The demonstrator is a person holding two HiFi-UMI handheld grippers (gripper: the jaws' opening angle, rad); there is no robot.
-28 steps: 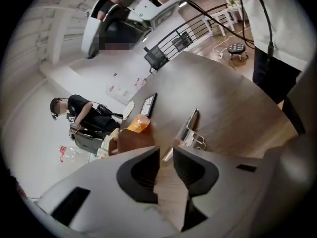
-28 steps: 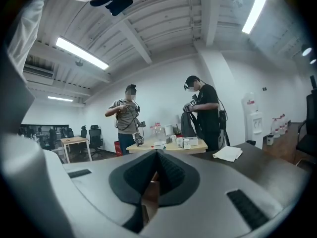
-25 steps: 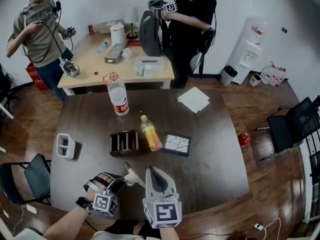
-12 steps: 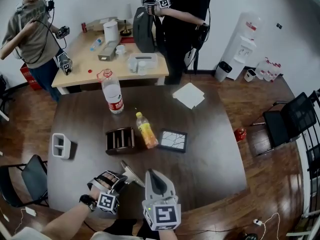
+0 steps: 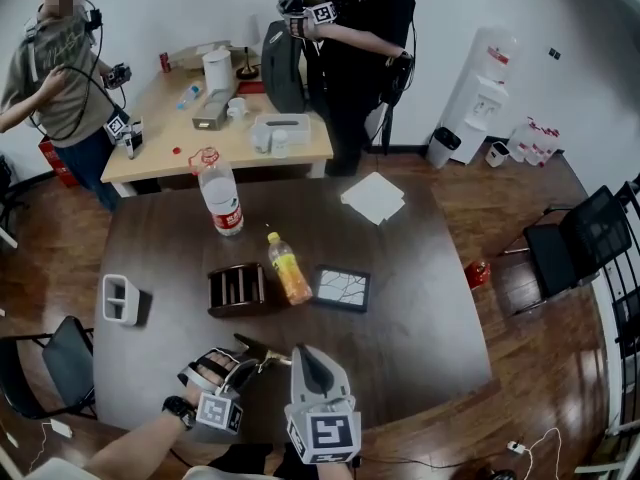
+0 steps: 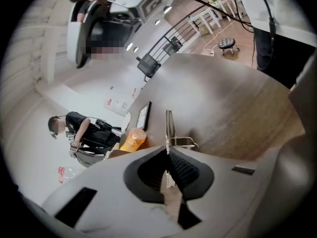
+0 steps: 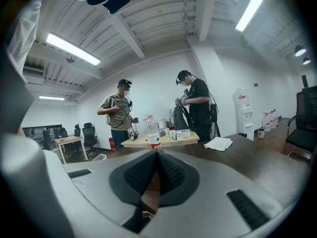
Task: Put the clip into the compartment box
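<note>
A small metal clip (image 5: 262,352) sticks out from my left gripper (image 5: 244,365) near the table's front edge. In the left gripper view the jaws are closing and the pads press on the clip (image 6: 169,129) at my left gripper (image 6: 167,151); its wire handles point out over the tabletop. The brown compartment box (image 5: 237,288) stands mid-table, a little beyond the clip. My right gripper (image 5: 304,352) is beside the left one, pointing away from me. In its own view my right gripper (image 7: 157,153) is shut with nothing between the pads.
Beside the box lie an orange drink bottle (image 5: 288,268) and a black picture frame (image 5: 342,288). A white two-hole holder (image 5: 120,299) sits at the left edge, with a water bottle (image 5: 222,203) and white paper (image 5: 373,196) farther back. Two people stand at a far desk (image 5: 215,128).
The clip in my left gripper now shows thinner and darker than before, with the hand turned slightly. The right gripper stays where it was.
</note>
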